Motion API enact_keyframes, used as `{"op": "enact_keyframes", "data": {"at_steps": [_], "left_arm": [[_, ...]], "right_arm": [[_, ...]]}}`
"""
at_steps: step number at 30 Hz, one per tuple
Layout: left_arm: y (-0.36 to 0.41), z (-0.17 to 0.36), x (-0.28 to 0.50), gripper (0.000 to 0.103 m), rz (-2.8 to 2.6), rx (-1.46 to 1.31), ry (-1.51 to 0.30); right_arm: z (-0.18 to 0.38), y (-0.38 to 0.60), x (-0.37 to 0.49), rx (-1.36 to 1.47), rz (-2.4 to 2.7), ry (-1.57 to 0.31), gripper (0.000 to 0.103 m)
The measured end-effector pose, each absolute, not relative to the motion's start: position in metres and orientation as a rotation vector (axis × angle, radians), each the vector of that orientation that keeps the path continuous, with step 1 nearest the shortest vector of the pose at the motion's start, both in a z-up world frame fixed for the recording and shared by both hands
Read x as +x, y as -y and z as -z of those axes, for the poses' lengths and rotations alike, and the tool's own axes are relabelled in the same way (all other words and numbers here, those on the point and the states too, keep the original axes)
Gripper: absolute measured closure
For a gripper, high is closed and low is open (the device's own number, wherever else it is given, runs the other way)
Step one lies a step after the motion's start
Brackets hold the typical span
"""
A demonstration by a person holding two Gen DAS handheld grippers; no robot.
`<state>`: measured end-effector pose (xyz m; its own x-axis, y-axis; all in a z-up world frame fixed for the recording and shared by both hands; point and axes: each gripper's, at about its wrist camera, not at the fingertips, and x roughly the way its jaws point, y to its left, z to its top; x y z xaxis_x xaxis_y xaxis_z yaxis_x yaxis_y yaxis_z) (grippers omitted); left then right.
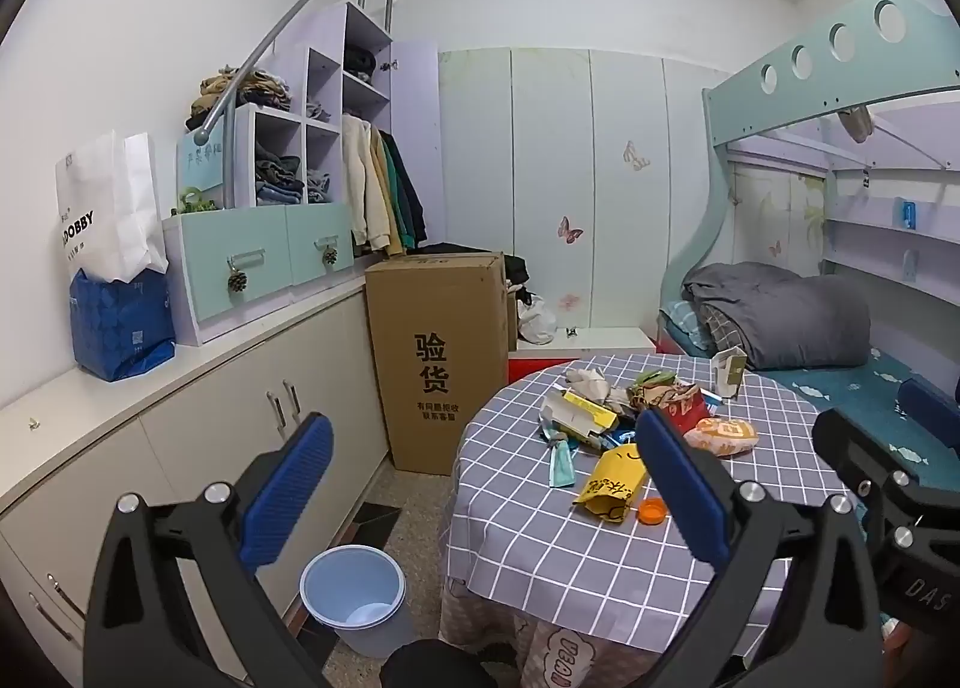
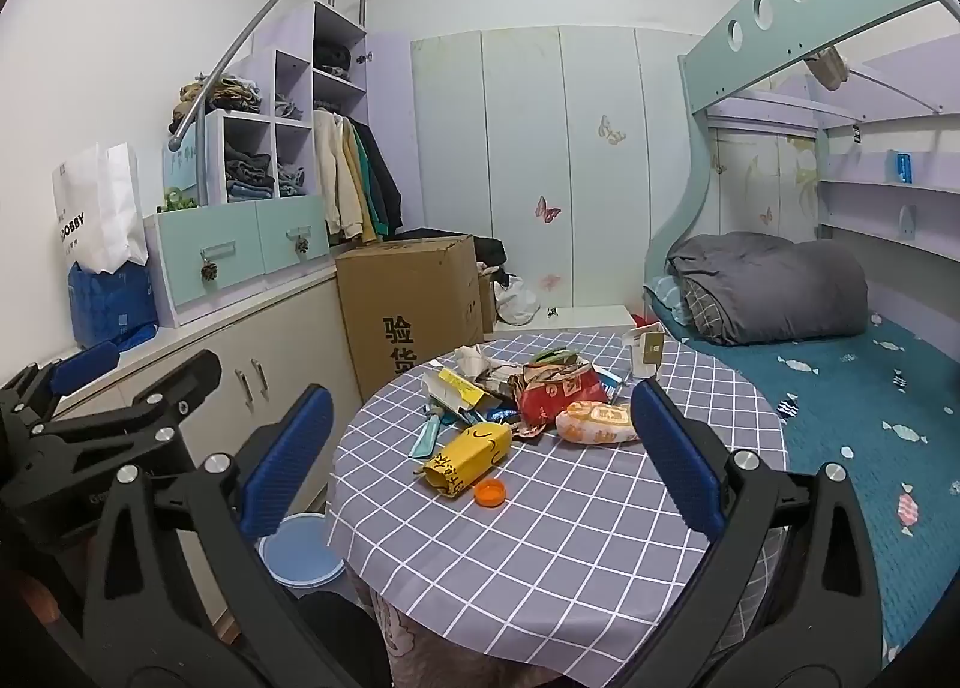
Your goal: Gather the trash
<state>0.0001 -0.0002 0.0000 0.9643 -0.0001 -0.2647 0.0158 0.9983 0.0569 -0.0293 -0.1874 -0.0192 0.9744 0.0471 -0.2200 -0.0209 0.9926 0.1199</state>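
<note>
A heap of trash lies on a round table with a grey checked cloth: a yellow carton, an orange bottle cap, a red snack bag, an orange-white wrapper, crumpled paper and a small upright carton. A light-blue bin stands on the floor left of the table. My left gripper is open and empty, short of the heap. My right gripper is also open and empty before the table.
A tall cardboard box stands behind the table's left side. Low white cabinets run along the left wall, carrying bags and drawers. A bunk bed with a grey duvet fills the right. Wardrobe doors close the back.
</note>
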Motion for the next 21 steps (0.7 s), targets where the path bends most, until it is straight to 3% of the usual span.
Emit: {"op": "enact_keyframes", "data": {"at_steps": [21], "left_arm": [[-0.0001, 0.0003, -0.0001, 0.004, 0.01, 0.058, -0.268]], "right_arm": [[0.0234, 0.185, -0.0293, 0.117, -0.042, -0.234, 0.006]]}}
